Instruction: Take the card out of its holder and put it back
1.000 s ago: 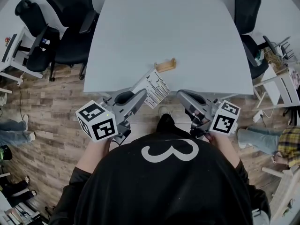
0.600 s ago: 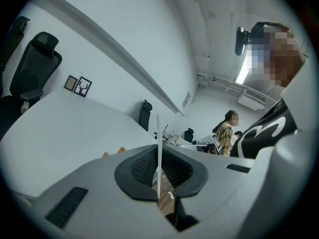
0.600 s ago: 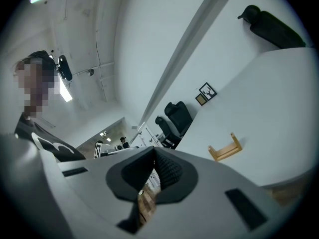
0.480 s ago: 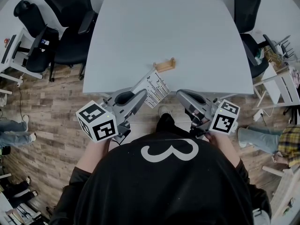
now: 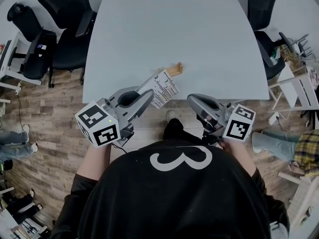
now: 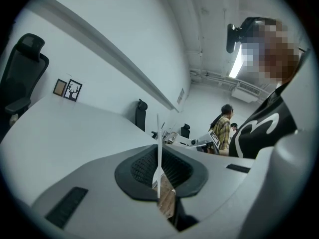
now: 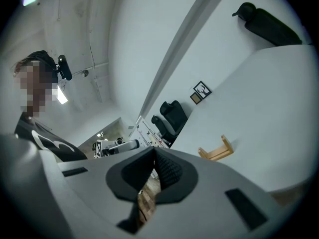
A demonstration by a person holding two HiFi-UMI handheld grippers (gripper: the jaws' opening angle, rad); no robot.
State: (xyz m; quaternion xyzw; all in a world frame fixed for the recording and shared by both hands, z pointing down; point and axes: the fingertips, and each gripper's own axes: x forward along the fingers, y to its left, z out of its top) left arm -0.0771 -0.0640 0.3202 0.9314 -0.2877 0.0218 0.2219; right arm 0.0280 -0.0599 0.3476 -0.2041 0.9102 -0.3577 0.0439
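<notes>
Card out of holder, pinched in left gripper; right gripper closed, empty.

My left gripper [image 5: 148, 94] is clamped on the near end of the card [image 5: 163, 86]. It holds the card in the air above the near edge of the table [image 5: 199, 29], far end aimed at the wooden holder [image 5: 173, 69]. In the left gripper view the card sits edge-on between the pads. The holder stands empty on the table. The right gripper [image 5: 191, 99] hangs off the table edge, jaws together on nothing. I judge the card light, thin, slick-faced and stiff enough to stay flat but easy to bend. I would grip it at one end, pads flat, leaving the far edge free for the slot. The holder looks light and may skid.
</notes>
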